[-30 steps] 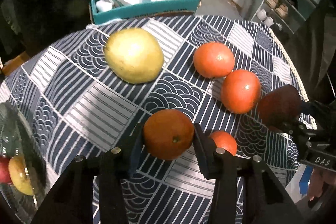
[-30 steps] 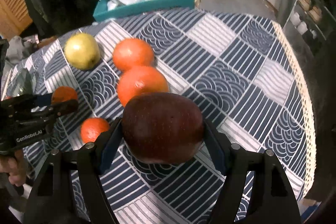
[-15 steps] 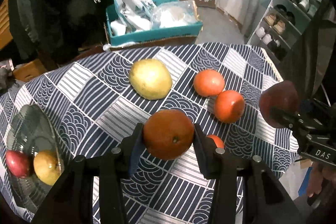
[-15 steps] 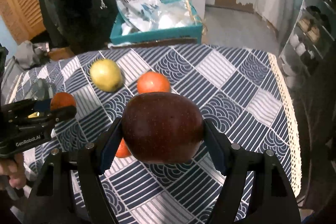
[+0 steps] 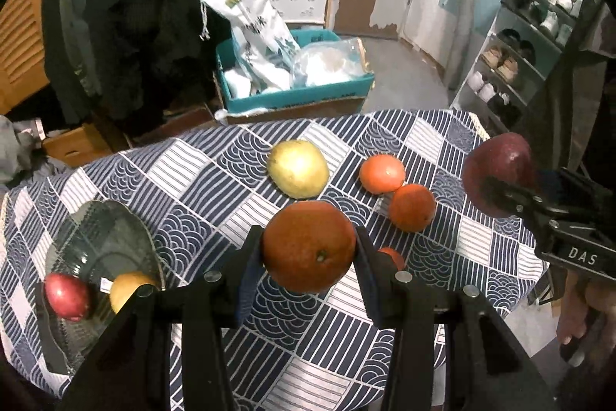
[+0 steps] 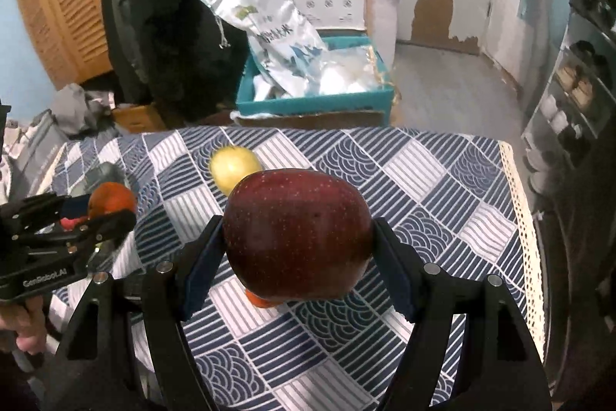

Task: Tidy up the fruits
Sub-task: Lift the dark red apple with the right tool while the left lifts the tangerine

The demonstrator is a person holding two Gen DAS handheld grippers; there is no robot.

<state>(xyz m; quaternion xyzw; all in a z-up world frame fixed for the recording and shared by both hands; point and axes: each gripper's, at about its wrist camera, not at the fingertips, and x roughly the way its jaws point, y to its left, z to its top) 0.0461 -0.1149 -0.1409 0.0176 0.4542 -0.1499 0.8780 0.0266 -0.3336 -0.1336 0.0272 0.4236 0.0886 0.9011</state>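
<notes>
My left gripper (image 5: 308, 249) is shut on an orange (image 5: 308, 245), held well above the patterned tablecloth (image 5: 200, 180). My right gripper (image 6: 298, 245) is shut on a dark red apple (image 6: 296, 234), also lifted; in the left wrist view that apple (image 5: 498, 168) hangs at the right. On the cloth lie a yellow pear (image 5: 298, 168), two oranges (image 5: 382, 174) (image 5: 412, 207) and a small orange (image 5: 392, 257) partly hidden behind my left finger. A glass bowl (image 5: 100, 241) at the left holds a red apple (image 5: 66, 295) and a yellow fruit (image 5: 129, 289).
Beyond the table's far edge stands a teal box (image 5: 292, 95) with white bags. A person in dark clothes (image 5: 127, 18) stands at the back left. A shoe rack (image 5: 519, 45) is at the right. The table's lace edge (image 6: 519, 203) runs along the right.
Both grippers have risen with their fruit; the table and loose fruit look smaller and further below. The glass bowl with two fruits has come fully into the left wrist view.
</notes>
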